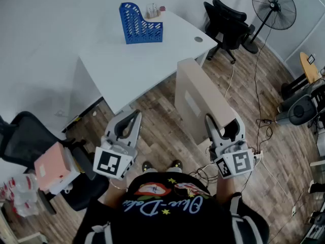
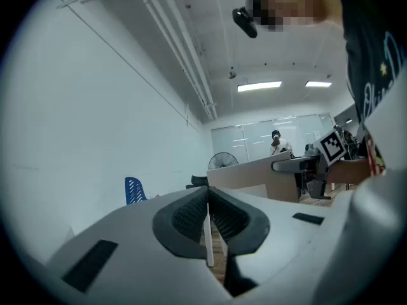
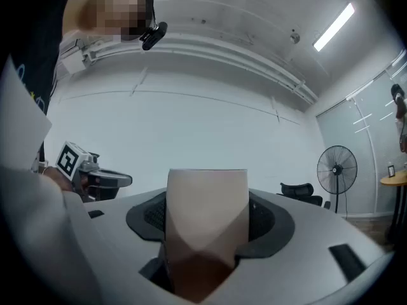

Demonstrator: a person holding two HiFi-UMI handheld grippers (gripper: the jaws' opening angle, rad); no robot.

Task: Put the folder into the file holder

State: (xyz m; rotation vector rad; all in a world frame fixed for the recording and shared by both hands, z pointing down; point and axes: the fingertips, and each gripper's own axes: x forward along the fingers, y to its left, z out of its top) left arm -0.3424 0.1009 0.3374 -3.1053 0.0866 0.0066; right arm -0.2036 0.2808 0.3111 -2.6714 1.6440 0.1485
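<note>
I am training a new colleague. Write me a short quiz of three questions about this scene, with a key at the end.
1. True or false: the blue file holder stands on the floor.
2. Which tool holds the beige folder? A) the left one B) the right one C) neither
3. Fill in the blank: the file holder stands on the white ___.

Key:
1. False.
2. B: the right tool is closed on the folder and carries it above the floor.
3. table
</note>
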